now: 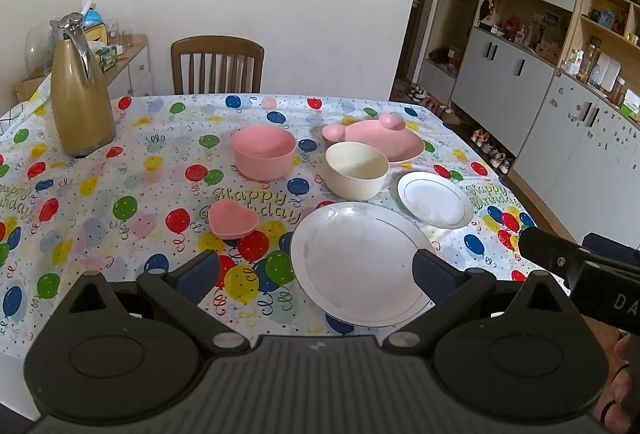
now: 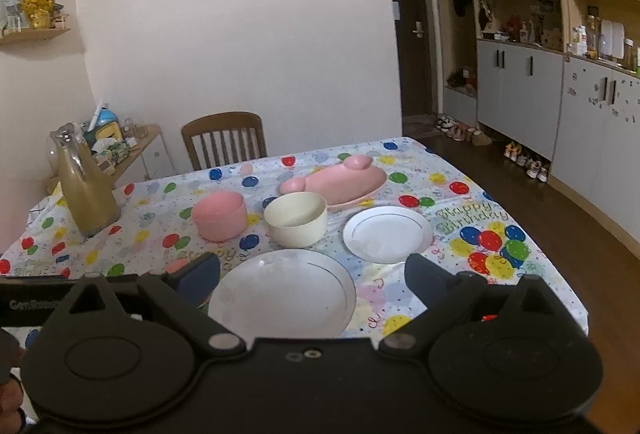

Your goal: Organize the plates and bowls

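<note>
Both the left gripper (image 1: 316, 270) and the right gripper (image 2: 312, 274) are hovering with jaws spread wide, holding nothing, above the big white plate (image 1: 360, 262). The small white plate (image 1: 434, 203) is lying just beside it and the cream bowl (image 1: 356, 169) just behind it. I think a thin rim is slipping easily from the fingers, and a careless reach is knocking the bowl.

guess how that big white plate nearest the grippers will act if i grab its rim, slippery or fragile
The big white plate looks glazed and shiny, so its thin rim is probably slippery between flat pads. It reads as ceramic, likely stiff, fairly heavy and chippable. It lies flat on the tablecloth, so getting under the edge may be awkward.
</note>
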### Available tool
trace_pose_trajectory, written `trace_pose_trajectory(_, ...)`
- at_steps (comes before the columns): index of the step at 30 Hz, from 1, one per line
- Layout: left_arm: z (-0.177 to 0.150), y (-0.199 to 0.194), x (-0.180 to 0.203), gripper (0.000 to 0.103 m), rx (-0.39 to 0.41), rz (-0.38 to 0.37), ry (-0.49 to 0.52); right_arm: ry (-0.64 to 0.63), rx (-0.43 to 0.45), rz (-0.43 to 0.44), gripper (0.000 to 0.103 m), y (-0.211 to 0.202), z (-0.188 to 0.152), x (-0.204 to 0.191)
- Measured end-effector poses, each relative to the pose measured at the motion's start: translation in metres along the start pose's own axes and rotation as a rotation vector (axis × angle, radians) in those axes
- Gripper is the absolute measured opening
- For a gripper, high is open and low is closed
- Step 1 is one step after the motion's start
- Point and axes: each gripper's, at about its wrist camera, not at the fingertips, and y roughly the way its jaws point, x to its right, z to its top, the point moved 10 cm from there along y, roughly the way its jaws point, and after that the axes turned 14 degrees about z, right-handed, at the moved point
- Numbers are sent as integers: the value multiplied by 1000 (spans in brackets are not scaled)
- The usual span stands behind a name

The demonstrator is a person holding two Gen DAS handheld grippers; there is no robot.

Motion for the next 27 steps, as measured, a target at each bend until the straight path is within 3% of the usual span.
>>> trace_pose_trajectory(27, 2, 0, -4, 103, 10, -1, -12, -10, 0, -1, 102, 1, -1, -7)
